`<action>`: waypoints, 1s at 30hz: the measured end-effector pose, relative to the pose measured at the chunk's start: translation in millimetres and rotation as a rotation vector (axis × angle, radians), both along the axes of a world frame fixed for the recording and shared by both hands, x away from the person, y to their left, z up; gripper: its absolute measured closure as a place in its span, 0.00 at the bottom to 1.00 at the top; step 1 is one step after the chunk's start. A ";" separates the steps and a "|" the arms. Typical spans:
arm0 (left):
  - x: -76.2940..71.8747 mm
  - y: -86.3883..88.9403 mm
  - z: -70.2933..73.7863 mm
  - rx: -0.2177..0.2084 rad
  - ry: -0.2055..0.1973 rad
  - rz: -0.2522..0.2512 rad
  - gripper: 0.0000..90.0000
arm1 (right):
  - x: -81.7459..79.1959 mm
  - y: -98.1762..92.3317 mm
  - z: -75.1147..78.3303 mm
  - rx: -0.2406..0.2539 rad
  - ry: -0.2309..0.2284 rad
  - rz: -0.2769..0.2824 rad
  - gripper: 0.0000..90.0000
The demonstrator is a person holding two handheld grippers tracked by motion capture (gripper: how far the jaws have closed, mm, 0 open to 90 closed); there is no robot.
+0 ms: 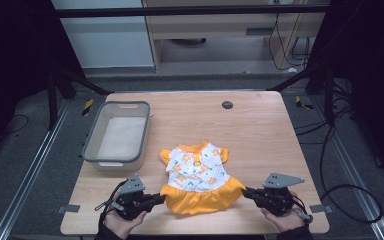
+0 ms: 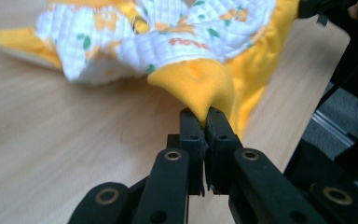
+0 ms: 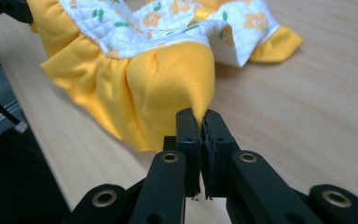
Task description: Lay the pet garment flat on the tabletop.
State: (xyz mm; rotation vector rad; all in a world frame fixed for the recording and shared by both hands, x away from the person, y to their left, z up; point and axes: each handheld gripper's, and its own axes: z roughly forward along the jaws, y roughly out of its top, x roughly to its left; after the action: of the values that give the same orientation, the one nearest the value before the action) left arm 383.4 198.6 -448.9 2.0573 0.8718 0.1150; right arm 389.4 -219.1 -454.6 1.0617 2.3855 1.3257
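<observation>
just ahead of both pairs of jaws lies a small dress [image 1: 200,177], white quilted top printed with orange flowers and green leaves, yellow ruffled skirt, spread flat on the near half of the wooden table [image 1: 260,130]. left gripper [image 1: 159,199] pinched tight on the skirt's left corner, jaws closed with a peak of yellow fabric [image 2: 204,88] squeezed between the tips and lifted slightly off the wood. right gripper [image 1: 246,192] likewise clamped on the opposite corner of the skirt, jaws together, a fold of yellow cloth [image 3: 186,79] drawn up into them. skirt hem stretched between the two sets of jaws, bodice and short yellow-trimmed sleeves lying beyond the tips toward the table's middle. held from below by a hand on each tool, left hand [image 1: 120,222] and right hand [image 1: 285,220], at the near edge. well beyond the left jaws and off to their outer side, a grey plastic bin [image 1: 92,150], apart from the dress. far past both, near the table's back edge, a small dark round disc [image 1: 227,105]. nothing lying between jaws and garment. off the table's right side, black cables [image 1: 350,195] looping over the grey floor.
</observation>
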 end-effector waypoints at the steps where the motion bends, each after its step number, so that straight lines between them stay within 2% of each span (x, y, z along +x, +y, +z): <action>1: -1.2 0.1 -2.8 0.020 0.006 -0.003 0.96 | -4.9 -1.7 -2.6 -0.010 0.018 0.007 0.96; 3: -2.1 -2.1 -11.5 0.061 0.029 -0.002 0.95 | -9.8 -1.9 -9.9 -0.040 0.036 0.012 0.95; 4: -1.7 -3.1 -14.3 0.073 0.028 0.004 0.94 | -10.5 -1.2 -13.7 -0.060 0.040 0.014 0.93; 6: 0.0 -3.8 -16.0 0.082 0.017 0.025 0.79 | -9.8 0.7 -18.1 -0.078 0.040 0.013 0.87; 7: 0.3 -3.1 -15.5 0.074 0.006 0.035 0.70 | -9.2 1.1 -17.9 -0.079 0.033 0.010 0.85; 10: 0.4 3.4 -8.6 0.024 -0.049 0.064 0.54 | -8.0 0.1 -12.7 -0.047 -0.010 -0.003 0.76; 13: 4.6 10.9 1.1 -0.018 -0.107 0.091 0.48 | -6.6 -2.0 -3.9 -0.017 -0.062 -0.020 0.71; 16: 13.4 14.4 11.1 -0.022 -0.154 0.122 0.44 | 1.5 -3.8 4.8 0.022 -0.090 -0.049 0.66; 21: 45.4 7.7 24.0 0.010 -0.216 0.177 0.43 | 30.5 2.8 13.8 0.035 -0.121 -0.085 0.58; 26: 84.8 -11.4 24.8 0.086 -0.251 0.223 0.44 | 65.6 14.8 13.9 0.046 -0.096 -0.116 0.52; 28: 98.7 -18.9 22.1 0.126 -0.255 0.231 0.44 | 82.1 22.1 10.7 0.022 -0.084 -0.124 0.53; 30: 112.3 -23.8 17.3 0.147 -0.250 0.240 0.44 | 95.7 28.3 7.4 -0.008 -0.073 -0.130 0.52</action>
State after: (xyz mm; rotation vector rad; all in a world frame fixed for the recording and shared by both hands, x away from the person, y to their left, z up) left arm 495.6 174.8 -431.6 2.0100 0.9716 0.5694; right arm 485.1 -190.8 -447.2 1.1246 2.2272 1.2867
